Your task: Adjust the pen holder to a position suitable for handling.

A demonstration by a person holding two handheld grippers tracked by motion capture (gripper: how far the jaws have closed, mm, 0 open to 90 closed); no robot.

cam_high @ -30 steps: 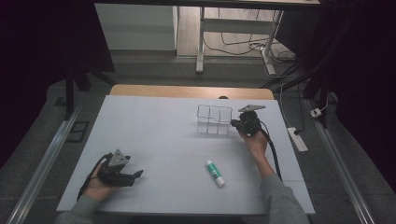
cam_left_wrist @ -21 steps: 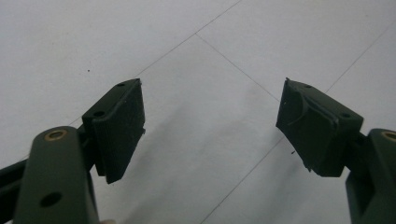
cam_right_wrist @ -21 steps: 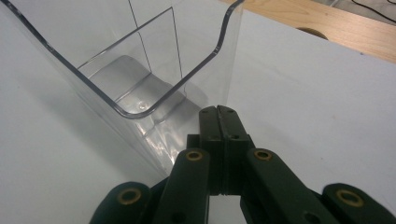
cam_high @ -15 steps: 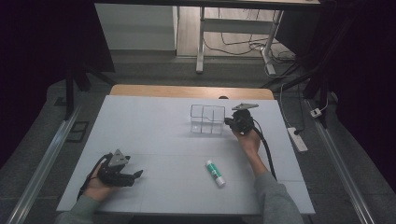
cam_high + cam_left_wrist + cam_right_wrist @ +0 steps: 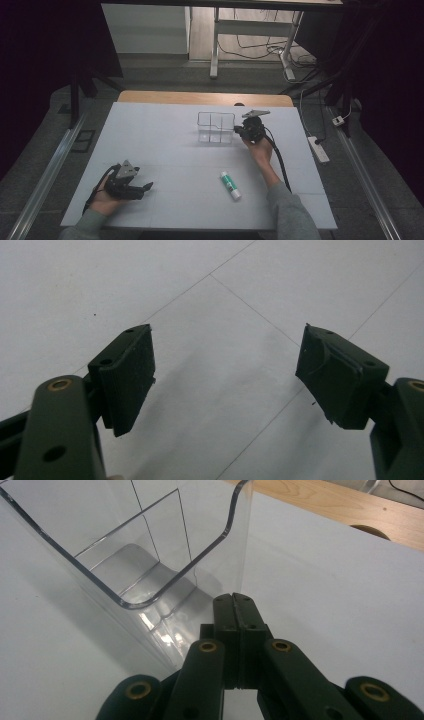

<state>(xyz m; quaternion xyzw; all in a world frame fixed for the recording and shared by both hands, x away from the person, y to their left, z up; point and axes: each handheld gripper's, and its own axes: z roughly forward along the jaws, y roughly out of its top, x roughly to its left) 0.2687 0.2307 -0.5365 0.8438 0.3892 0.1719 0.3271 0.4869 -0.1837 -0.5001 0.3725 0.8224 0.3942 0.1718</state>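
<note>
the clear plastic organizer (image 5: 216, 127) is standing upright on the bench (image 5: 165, 145), toward the far edge and a little right of the middle, its thin walls dividing it into four open compartments, all of them looking empty. the right gripper (image 5: 244, 131) is sitting at the organizer's right end wall; in the right gripper view its jaws are pressed flat together with the clear wall (image 5: 235, 545) running down into the seam between them, so the right gripper (image 5: 234, 602) is clamping that wall. the person's right hand (image 5: 259, 147) is holding it from the near side, with the black cable trailing back along the forearm.

nearer the front edge, right of the middle and well apart from the organizer, a white glue stick with a green band (image 5: 230, 185) is lying on its side.

the left gripper (image 5: 145, 187) is resting near the front left corner of the bench in the person's left hand (image 5: 107, 197). in the left gripper view, the left gripper (image 5: 225, 375) is spreading its jaws wide with just bare white bench between them.

the bench is wearing a white cover marked with faint seams, and a strip of wood (image 5: 205, 98) is showing along the far edge. beyond it the room is lying dim, with grey flooring, table legs (image 5: 216, 40), loose cables and a power strip (image 5: 319, 149) on the floor at the right.
</note>
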